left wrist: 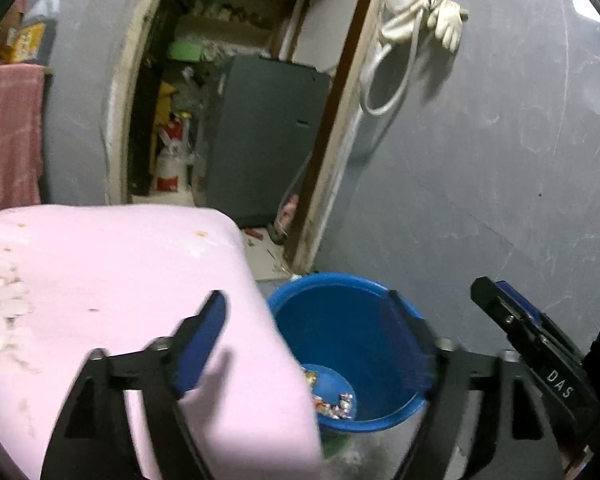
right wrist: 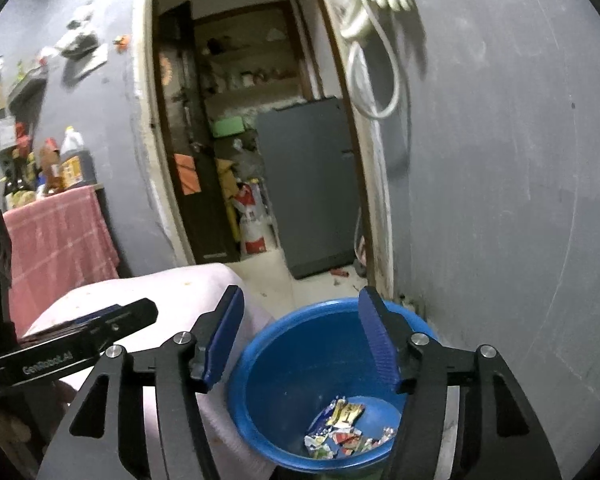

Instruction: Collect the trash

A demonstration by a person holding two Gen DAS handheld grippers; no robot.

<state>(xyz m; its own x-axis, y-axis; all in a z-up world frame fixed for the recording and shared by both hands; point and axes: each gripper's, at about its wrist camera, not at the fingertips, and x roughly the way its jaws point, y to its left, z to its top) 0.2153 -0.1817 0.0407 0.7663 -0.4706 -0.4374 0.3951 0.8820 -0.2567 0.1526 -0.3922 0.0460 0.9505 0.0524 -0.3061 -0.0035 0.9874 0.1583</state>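
Blue bucket [left wrist: 352, 320], near wall hidden behind the pink-covered bench [left wrist: 120, 280] and the left tool [left wrist: 312, 344]; wrappers [right wrist: 340, 432] at its bottom crumpled, print unreadable; right tool [left wrist: 540, 344] cut off at the frame edge; doorway shelf items [right wrist: 252, 76] too small to identify.

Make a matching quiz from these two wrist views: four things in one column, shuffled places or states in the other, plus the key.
Things:
1. round blue plastic bucket
2. crumpled shiny snack wrappers
3. pale rubber gloves
4. pink checked towel

Places or states:
A. hanging high on the grey wall, right of the doorway
B. draped over a ledge on the left
C. on the floor beside the pale pink cushion
D. lying in the bottom of the bucket

Pairs: 1-C, 2-D, 3-A, 4-B
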